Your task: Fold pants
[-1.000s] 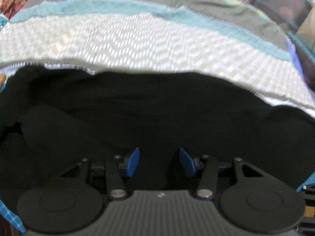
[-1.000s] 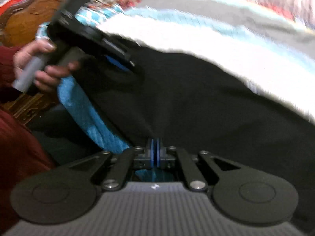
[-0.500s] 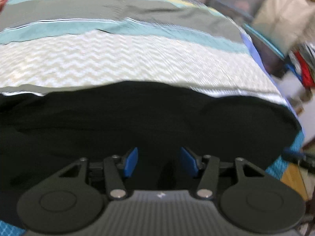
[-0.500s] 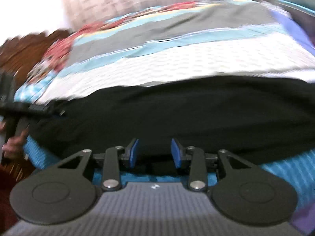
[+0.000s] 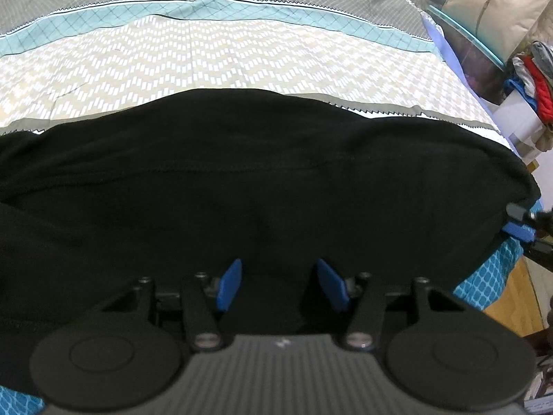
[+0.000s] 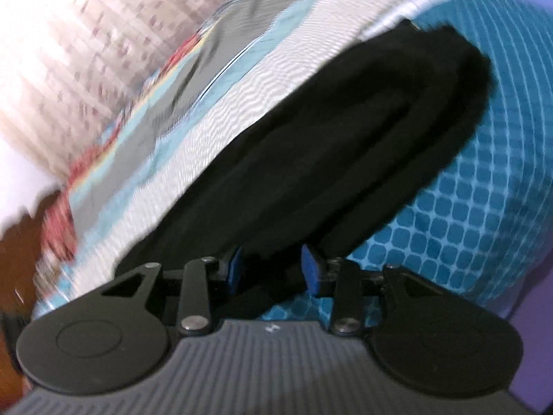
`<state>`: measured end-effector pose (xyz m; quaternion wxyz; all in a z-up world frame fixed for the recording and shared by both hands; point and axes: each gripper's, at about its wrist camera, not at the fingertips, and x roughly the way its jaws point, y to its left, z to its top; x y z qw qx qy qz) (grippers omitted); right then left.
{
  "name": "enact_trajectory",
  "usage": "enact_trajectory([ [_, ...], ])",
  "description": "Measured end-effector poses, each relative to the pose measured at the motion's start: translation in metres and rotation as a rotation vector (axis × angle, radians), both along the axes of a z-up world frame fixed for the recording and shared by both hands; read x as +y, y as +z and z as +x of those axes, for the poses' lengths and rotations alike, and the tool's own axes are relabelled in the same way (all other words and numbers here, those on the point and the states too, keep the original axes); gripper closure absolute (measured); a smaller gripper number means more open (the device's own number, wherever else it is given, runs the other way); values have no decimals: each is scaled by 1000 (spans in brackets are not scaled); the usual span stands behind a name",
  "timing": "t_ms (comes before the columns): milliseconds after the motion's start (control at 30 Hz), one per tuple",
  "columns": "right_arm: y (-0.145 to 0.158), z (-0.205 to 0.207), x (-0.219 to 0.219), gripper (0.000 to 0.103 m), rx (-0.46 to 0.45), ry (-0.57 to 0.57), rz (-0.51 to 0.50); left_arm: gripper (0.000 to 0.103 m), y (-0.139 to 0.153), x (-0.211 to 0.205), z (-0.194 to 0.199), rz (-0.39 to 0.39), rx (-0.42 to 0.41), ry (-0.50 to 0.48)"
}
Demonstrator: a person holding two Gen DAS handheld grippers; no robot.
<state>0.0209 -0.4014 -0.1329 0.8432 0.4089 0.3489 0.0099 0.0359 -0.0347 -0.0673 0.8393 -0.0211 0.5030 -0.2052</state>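
Note:
Black pants [image 5: 259, 180] lie as a long folded band along the near edge of the bed. My left gripper [image 5: 280, 287] hovers over their near side; its blue pads stand apart and press on nothing. At the pants' right end the right gripper's blue pad [image 5: 517, 231] shows at the picture's edge. In the blurred right wrist view the pants [image 6: 345, 138] run away in layered folds. My right gripper [image 6: 273, 269] is open at their near end, with dark cloth lying loose between the pads.
The striped and zigzag bedspread [image 5: 242, 62] stretches beyond the pants. A blue checked sheet [image 6: 466, 190] hangs down the bed's side. To the right are a pile of clothes [image 5: 532, 79], a beige cushion [image 5: 501, 3] and wooden floor [image 5: 511, 297].
The right gripper was shut on the pants' edge, then opened, rolled over and swung along to the pants' end. The left gripper slid right along the pants and stayed open.

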Motion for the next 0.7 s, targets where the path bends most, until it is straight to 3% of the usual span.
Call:
enact_trajectory([
  [100, -4, 2, -7, 67, -5, -71, 84, 51, 0, 2, -2, 4, 0, -2],
  [133, -4, 2, -9, 74, -7, -93, 98, 51, 0, 2, -2, 6, -1, -3],
  [167, -3, 3, -10, 98, 0, -113, 105, 51, 1, 2, -2, 8, -2, -4],
  [367, 26, -26, -3, 98, -86, -180, -20, 50, 1, -3, -1, 25, -2, -11],
  [533, 1, -42, 10, 98, 38, -181, -38, 45, 0, -12, -1, 47, -13, -33],
  [633, 3, -59, -1, 88, -6, -215, 26, 45, 1, -12, -2, 45, -11, -36],
  [700, 14, -69, -10, 76, -44, -261, -18, 45, 2, -11, -1, 39, -8, -32],
])
